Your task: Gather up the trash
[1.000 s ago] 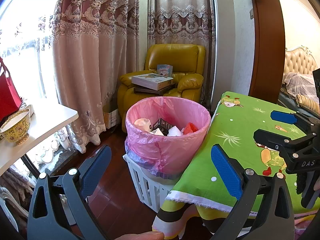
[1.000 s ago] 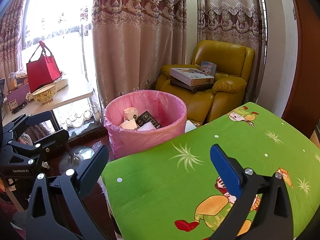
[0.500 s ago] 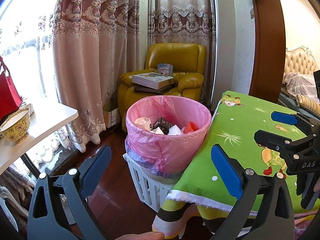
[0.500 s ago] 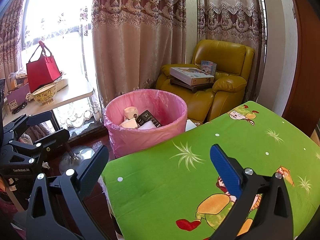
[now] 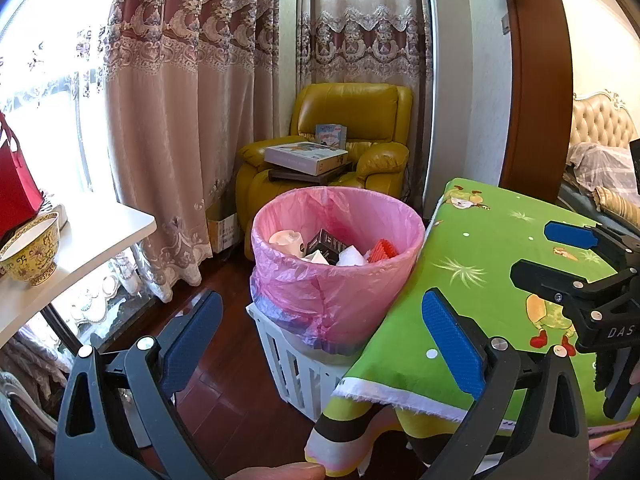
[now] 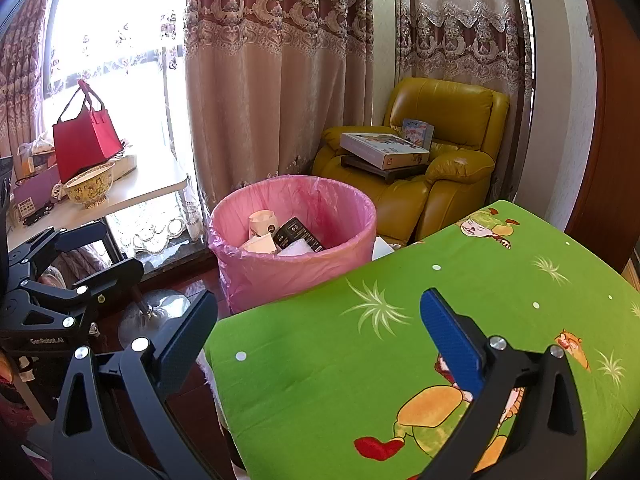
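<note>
A bin with a pink liner stands in a white crate beside the green-clothed table. Inside lie a pale cup, a black box, white paper and a red piece. My left gripper hangs open over the floor, short of the bin, holding nothing. My right gripper is open above the table's near-left corner, empty. Each gripper shows at the side of the other's view.
A yellow armchair with a flat box on it sits behind the bin, before long curtains. At left a white side table carries a yellow bowl and a red bag. Dark wood floor lies between.
Almost nothing: the views have shifted only slightly, and both grippers stay open and empty.
</note>
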Tool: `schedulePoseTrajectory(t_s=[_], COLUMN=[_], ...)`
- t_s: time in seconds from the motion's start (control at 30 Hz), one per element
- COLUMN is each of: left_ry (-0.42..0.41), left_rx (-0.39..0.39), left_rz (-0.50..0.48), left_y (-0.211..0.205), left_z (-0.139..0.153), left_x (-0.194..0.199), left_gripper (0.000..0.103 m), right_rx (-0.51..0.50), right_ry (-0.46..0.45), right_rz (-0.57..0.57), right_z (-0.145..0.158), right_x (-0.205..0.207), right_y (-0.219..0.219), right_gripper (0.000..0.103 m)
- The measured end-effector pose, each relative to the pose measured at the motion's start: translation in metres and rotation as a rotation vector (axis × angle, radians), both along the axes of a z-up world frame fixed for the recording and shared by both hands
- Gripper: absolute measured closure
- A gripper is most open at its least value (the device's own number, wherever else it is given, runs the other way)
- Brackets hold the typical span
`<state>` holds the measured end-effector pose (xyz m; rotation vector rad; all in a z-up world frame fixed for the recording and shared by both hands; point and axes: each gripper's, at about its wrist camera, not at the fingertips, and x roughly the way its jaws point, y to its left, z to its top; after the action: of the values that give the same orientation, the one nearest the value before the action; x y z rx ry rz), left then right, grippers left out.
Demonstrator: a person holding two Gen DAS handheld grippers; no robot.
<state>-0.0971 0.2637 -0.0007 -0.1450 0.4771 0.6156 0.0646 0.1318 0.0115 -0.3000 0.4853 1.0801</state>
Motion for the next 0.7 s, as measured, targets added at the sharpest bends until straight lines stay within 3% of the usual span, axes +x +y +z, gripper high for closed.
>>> schedulePoseTrajectory(t_s=[0.7], left_ry=[0.002], left_rx=[0.01], left_rz=[0.024], left_y=[0.004], left_z=[-0.0054], left_x=[-0.0013], left_gripper=[0.008], right_rx=[-0.004], right_ry=[0.004], right_rz=[0.001], right_z=[-0.0042], right_x=[-0.0043], right_y=[0.0022], right_gripper=[0.005])
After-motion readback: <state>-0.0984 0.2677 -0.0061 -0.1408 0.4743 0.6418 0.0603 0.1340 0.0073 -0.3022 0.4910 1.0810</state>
